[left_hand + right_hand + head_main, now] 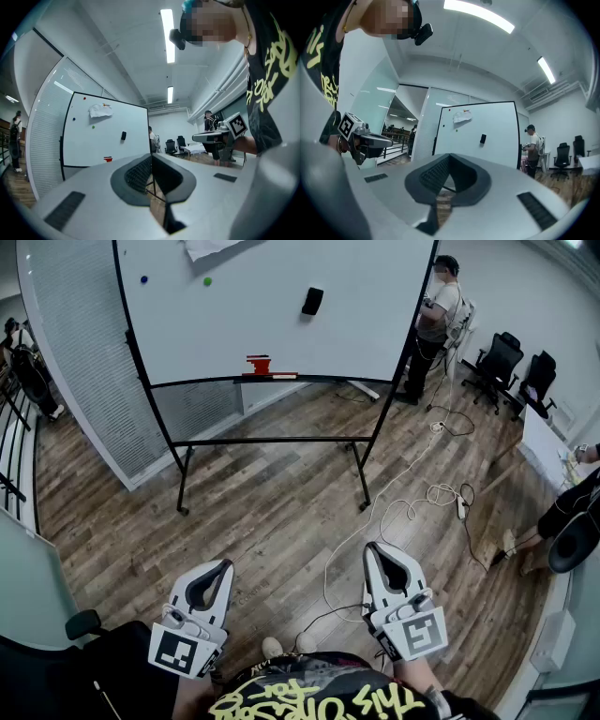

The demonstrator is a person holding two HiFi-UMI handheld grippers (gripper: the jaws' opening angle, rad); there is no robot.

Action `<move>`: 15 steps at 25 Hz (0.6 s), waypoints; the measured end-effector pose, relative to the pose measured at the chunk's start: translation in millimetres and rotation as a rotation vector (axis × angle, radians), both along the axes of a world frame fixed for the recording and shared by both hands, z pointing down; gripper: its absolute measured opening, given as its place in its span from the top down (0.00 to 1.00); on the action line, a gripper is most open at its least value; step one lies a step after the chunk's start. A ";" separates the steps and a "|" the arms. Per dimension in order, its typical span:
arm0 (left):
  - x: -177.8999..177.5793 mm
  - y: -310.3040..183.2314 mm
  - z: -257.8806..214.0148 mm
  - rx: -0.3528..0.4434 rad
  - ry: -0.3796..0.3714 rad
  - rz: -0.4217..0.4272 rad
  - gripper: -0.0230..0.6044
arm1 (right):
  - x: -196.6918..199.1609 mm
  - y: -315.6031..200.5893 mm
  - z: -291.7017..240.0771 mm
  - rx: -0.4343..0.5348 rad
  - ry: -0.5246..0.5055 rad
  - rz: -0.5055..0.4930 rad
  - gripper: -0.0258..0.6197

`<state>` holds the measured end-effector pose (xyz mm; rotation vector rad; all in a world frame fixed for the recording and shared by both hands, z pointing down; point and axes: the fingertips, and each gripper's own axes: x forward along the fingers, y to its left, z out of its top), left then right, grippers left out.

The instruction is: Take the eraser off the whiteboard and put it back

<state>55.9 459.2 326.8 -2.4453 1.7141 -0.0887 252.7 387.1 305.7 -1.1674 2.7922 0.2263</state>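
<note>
Left gripper [223, 570] and right gripper [374, 551]: jaws together, empty, well apart from whiteboard [234, 324]. Eraser [312, 301] adheres there; paper [211, 247] is cut off above. Cable [439, 491] crosses the floor [272, 512] between.

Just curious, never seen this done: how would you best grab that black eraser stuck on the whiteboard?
The eraser sits flat on the whiteboard, taller than wide and slightly tilted. So probably pinch across its two long sides, coming straight at the board from the front, jaws tilted to match.
</note>
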 end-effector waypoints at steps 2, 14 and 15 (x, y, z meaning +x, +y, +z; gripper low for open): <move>0.3 -0.5 -0.7 -0.001 -0.002 0.000 0.95 | 1.6 -0.5 2.9 -0.012 0.016 0.005 0.95; -0.8 -2.4 -1.9 0.001 -0.002 -0.001 0.95 | 1.9 -3.0 13.8 -0.042 0.064 -0.010 0.95; -1.2 -1.8 -1.7 0.000 -0.003 0.001 0.95 | -0.1 -2.4 12.4 -0.038 0.058 -0.016 0.95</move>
